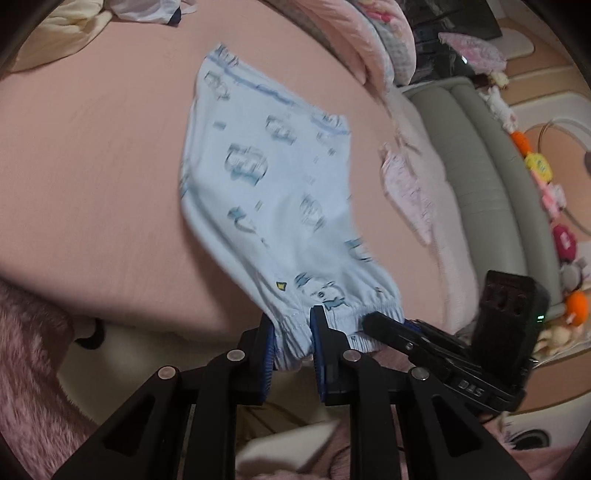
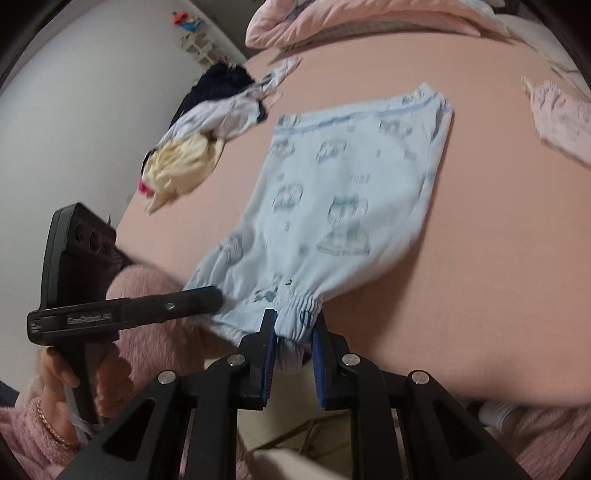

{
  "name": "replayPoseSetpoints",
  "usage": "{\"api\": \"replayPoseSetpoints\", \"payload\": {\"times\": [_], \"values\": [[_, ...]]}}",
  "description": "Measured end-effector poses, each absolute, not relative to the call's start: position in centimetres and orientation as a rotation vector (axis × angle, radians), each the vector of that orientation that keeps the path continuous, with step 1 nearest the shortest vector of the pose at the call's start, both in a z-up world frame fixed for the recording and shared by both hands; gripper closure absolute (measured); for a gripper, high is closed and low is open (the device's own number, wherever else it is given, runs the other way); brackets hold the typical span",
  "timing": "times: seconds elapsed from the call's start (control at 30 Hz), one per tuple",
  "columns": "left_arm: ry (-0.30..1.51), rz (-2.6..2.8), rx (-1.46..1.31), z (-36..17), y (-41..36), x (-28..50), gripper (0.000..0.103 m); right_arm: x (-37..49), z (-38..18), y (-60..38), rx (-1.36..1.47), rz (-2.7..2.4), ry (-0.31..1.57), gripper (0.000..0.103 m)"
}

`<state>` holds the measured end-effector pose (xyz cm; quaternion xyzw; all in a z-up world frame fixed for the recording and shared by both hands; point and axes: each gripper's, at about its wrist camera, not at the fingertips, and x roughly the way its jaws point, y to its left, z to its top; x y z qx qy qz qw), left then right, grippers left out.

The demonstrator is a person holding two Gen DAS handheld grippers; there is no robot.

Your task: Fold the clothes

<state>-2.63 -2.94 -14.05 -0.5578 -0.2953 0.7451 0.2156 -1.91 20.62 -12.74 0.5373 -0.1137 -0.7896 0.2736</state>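
Note:
A pair of light blue shorts (image 1: pixel 273 177) with a blue print lies stretched over the pink bed sheet (image 1: pixel 92 166), its elastic waistband lifted toward me. My left gripper (image 1: pixel 291 325) is shut on one end of that waistband, with cloth bunched between the blue pads. In the right wrist view, the same shorts (image 2: pixel 351 177) run away from my right gripper (image 2: pixel 293 328), which is shut on the other end of the waistband. Each gripper shows in the other's view: the right gripper (image 1: pixel 373 319) and the left gripper (image 2: pixel 216 295) both clamp the waistband edge.
A heap of dark, white and cream clothes (image 2: pixel 192 147) sits at the bed's far left edge. A pink garment (image 2: pixel 561 122) lies to the right of the shorts. A pink quilt (image 2: pixel 332 18) is bunched at the back. A grey padded bed side (image 1: pixel 480 166) borders the mattress.

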Motion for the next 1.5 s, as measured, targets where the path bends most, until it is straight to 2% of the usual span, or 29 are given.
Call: {"api": "replayPoseSetpoints", "payload": {"times": [0.1, 0.2, 0.33, 0.4, 0.47, 0.5, 0.57, 0.63, 0.73, 0.8, 0.87, 0.9, 0.97, 1.13, 1.17, 1.23, 1.27, 1.3, 1.5], "values": [[-0.876, 2.037, -1.515, -13.2, -3.3, -5.2, 0.087, -4.5, -11.6, 20.7, 1.425, -2.136, -0.330, 0.087], [-0.853, 2.077, -1.488, -12.6, -3.5, -8.6, 0.087, -8.0, -10.6, 19.9, 1.393, -2.177, -0.315, 0.085], [-0.933, 2.132, -1.441, -13.2, -5.2, -13.6, 0.085, -13.5, -11.7, 19.5, 1.396, -2.213, -0.407, 0.083], [-0.989, 2.121, -1.436, -14.1, -6.2, -16.1, 0.073, -15.6, -12.3, 19.9, 1.417, -2.232, -0.460, 0.079], [-1.009, 2.115, -1.407, -14.3, -7.1, -17.2, 0.044, -16.3, -12.5, 21.0, 1.411, -2.240, -0.514, 0.073], [-0.979, 2.141, -1.382, -14.2, -7.6, -17.3, 0.040, -16.3, -12.5, 21.6, 1.388, -2.242, -0.534, 0.062], [-0.857, 2.242, -1.324, -13.6, -8.2, -17.0, 0.040, -16.0, -12.4, 22.6, 1.356, -2.281, -0.517, 0.045], [-0.650, 2.355, -1.277, -13.3, -7.8, -16.5, 0.040, -15.8, -12.6, 23.2, 1.371, -2.347, -0.430, 0.042], [-0.509, 2.330, -1.271, -14.0, -6.3, -16.0, 0.041, -15.6, -13.0, 23.3, 1.393, -2.331, -0.341, 0.042], [-0.409, 2.319, -1.266, -14.1, -4.6, -15.7, 0.042, -15.2, -13.3, 21.8, 1.397, -2.329, -0.184, 0.043], [-0.280, 2.337, -1.298, -14.8, -3.2, -15.7, 0.049, -14.7, -13.6, 20.2, 1.396, -2.323, -0.024, 0.043], [-0.286, 2.325, -1.327, -15.3, -3.2, -15.8, 0.051, -14.7, -14.2, 19.5, 1.416, -2.319, 0.037, 0.043], [-0.299, 2.298, -1.385, -16.2, -3.3, -15.9, 0.064, -14.6, -15.5, 18.0, 1.458, -2.310, 0.156, 0.045], [-0.329, 2.245, -1.414, -16.5, -3.3, -16.0, 0.067, -13.4, -17.0, 16.7, 1.442, -2.274, 0.149, 0.086], [-0.335, 2.235, -1.416, -16.4, -3.3, -16.0, 0.067, -13.2, -16.8, 16.7, 1.425, -2.263, 0.123, 0.090], [-0.346, 2.215, -1.418, -16.3, -3.3, -16.0, 0.069, -13.2, -16.6, 16.9, 1.396, -2.278, 0.049, 0.091], [-0.352, 2.205, -1.419, -16.3, -3.3, -15.9, 0.093, -13.2, -16.4, 17.1, 1.390, -2.297, 0.045, 0.092], [-0.358, 2.195, -1.420, -16.3, -3.3, -15.9, 0.099, -13.3, -16.1, 17.3, 1.371, -2.309, 0.035, 0.093], [-0.376, 2.274, -1.281, -12.8, -4.2, -16.4, 0.099, -13.6, -12.3, 17.9, 1.175, -2.403, 0.049, 0.094]]}}
